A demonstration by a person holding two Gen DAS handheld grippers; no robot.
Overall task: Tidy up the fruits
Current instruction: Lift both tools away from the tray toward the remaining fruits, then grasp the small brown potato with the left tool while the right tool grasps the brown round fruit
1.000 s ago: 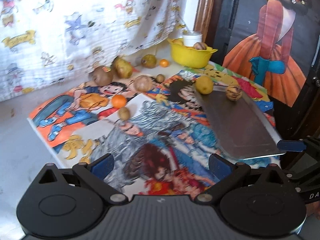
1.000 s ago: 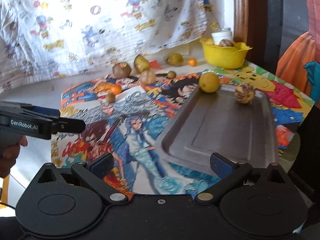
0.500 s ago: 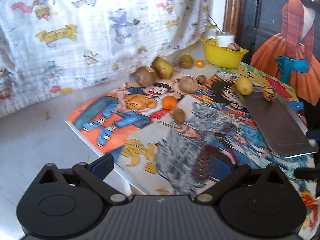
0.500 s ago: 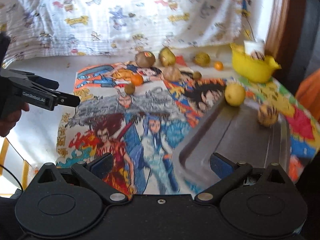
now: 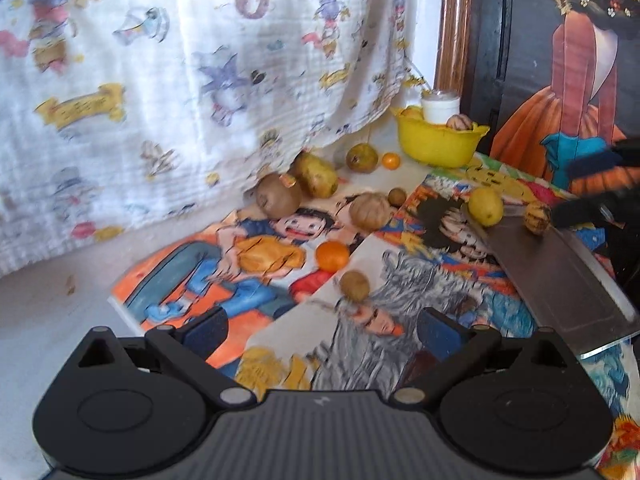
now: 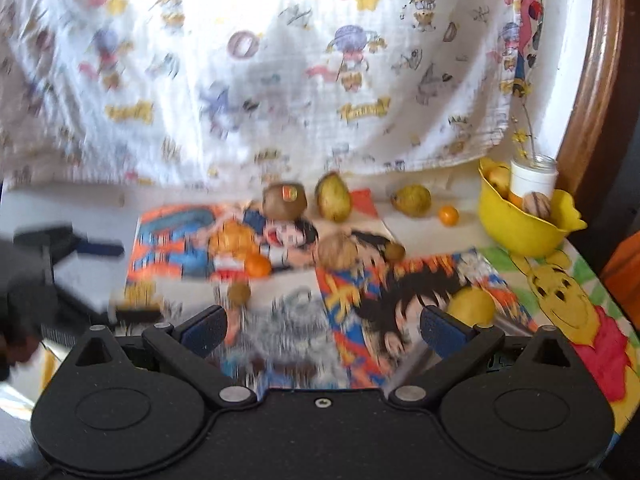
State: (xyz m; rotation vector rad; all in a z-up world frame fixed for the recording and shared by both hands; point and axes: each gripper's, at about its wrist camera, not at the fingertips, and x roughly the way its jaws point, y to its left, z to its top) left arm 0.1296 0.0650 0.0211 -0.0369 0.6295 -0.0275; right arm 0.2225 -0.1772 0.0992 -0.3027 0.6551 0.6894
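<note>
Fruits lie scattered on cartoon posters: a small brown fruit (image 5: 354, 285), an orange (image 5: 332, 256), a walnut (image 5: 369, 211), a kiwi (image 5: 279, 196), two pears (image 5: 318, 176) and a tiny orange (image 5: 390, 161). On the grey metal tray (image 5: 568, 288) at the right sit a lemon (image 5: 485, 206) and a walnut (image 5: 537, 218). My left gripper (image 5: 320, 330) is open and empty, just short of the small brown fruit. My right gripper (image 6: 322, 330) is open and empty too, hovering over the posters with the lemon (image 6: 472, 306) by its right finger. It shows in the left wrist view as dark blurred fingers (image 5: 592, 166) over the tray's far end.
A yellow bowl (image 5: 440, 142) holding a white jar and a walnut stands at the back right. A printed white cloth (image 5: 200, 80) hangs behind the fruits. A dark door with a dress picture (image 5: 560, 60) rises at the right. Bare white tabletop (image 5: 52, 320) lies left of the posters.
Both grippers have moved forward toward the fruits. The right gripper swung left off the tray, its view now blurred. Both stayed open; no fruit has moved.
</note>
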